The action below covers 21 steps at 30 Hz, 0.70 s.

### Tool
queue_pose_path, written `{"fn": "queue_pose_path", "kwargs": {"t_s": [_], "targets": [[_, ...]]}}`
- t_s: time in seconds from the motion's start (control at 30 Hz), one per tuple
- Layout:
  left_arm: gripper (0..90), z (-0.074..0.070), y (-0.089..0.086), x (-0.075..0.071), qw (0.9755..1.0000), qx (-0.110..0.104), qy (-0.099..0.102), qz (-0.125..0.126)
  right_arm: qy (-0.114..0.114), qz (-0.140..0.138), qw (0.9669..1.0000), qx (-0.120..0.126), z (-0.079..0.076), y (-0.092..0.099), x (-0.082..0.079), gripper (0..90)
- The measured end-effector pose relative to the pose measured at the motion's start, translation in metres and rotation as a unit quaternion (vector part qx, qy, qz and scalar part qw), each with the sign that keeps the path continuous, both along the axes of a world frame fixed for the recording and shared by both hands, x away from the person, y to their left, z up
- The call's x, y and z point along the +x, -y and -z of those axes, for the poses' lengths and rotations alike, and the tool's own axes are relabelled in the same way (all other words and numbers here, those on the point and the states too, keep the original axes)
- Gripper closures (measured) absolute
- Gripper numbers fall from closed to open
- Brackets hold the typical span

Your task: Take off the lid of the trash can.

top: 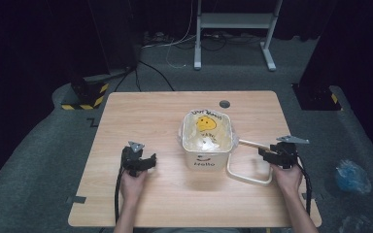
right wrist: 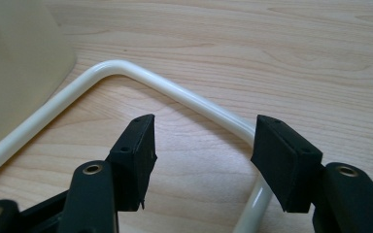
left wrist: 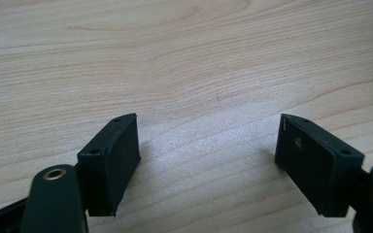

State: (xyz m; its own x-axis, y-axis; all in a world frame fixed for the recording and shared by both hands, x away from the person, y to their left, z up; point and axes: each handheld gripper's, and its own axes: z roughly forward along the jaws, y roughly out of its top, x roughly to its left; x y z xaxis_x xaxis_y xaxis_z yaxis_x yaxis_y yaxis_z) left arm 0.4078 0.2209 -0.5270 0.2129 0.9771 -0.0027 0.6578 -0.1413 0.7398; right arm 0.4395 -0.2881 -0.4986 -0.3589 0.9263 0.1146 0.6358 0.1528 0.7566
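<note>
My right gripper [right wrist: 201, 141] hides a stretch of the cream loop handle [right wrist: 189, 99] behind one pad; jaws spread, nothing pinched. The handle lies flat right of the cream square bucket [top: 206, 158], mid light wooden table [top: 141, 109]. My left gripper [top: 143, 162] gapes empty, left of the bucket. Grey carpet, dark room.

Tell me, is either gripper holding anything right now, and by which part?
Nothing is held. Right gripper jaws stand open over the bucket's handle, not pressing it. Left gripper is open over bare table.
</note>
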Motion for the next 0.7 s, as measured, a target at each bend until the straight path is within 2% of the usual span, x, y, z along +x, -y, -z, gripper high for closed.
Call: {"fn": "queue_pose_path", "kwargs": {"t_s": [0.4, 0.6, 0.7], "targets": [[24.2, 0.000, 0.000, 0.000, 1.0000, -0.001, 0.000, 0.000, 0.015, -0.023, 0.9996, 0.011, 0.000, -0.019, -0.019, 41.3], [24.2, 0.000, 0.000, 0.000, 1.0000, -0.001, 0.000, 0.000, 0.013, -0.035, 0.9993, 0.004, 0.008, -0.035, -0.029, 41.0], [24.2, 0.000, 0.000, 0.000, 1.0000, -0.001, 0.001, 0.001, 0.011, -0.039, 0.9992, -0.008, 0.012, -0.044, -0.033, 41.0]]}}
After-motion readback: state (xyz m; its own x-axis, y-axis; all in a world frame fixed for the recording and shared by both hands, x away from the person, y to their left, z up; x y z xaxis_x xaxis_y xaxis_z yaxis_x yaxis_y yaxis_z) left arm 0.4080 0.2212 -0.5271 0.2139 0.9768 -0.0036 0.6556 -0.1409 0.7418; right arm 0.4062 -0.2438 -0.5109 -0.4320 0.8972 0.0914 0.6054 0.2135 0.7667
